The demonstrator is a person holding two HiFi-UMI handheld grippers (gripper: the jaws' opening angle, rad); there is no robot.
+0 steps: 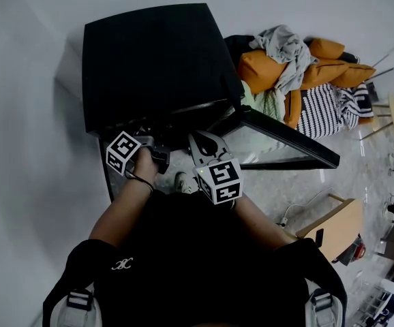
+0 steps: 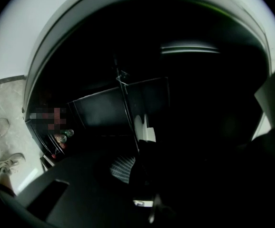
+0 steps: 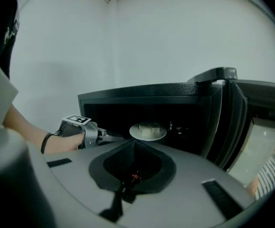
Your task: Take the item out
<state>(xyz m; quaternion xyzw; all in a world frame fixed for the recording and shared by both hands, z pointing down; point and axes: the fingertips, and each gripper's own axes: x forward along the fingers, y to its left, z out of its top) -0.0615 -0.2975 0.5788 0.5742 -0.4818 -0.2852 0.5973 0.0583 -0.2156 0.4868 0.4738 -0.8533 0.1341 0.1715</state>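
While the left forearm stretches forward, nearly level, the left claw (image 3: 120, 137) reaches into the open black cabinet (image 1: 149, 60), its jaws drawn in on the left rim of the white plate (image 3: 149, 138). That plate sits level inside the cabinet's dark opening; it is round, so it has no long axis, and it carries a pale squat block (image 3: 149, 128). Tilted slightly down, the right claw (image 1: 202, 142) hangs just outside the opening, jaws together and empty, beside the swung-out door (image 1: 279, 142).

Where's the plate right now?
In the right gripper view, the white plate sits inside the open black appliance, centre of its cavity, with the left gripper just left of it.
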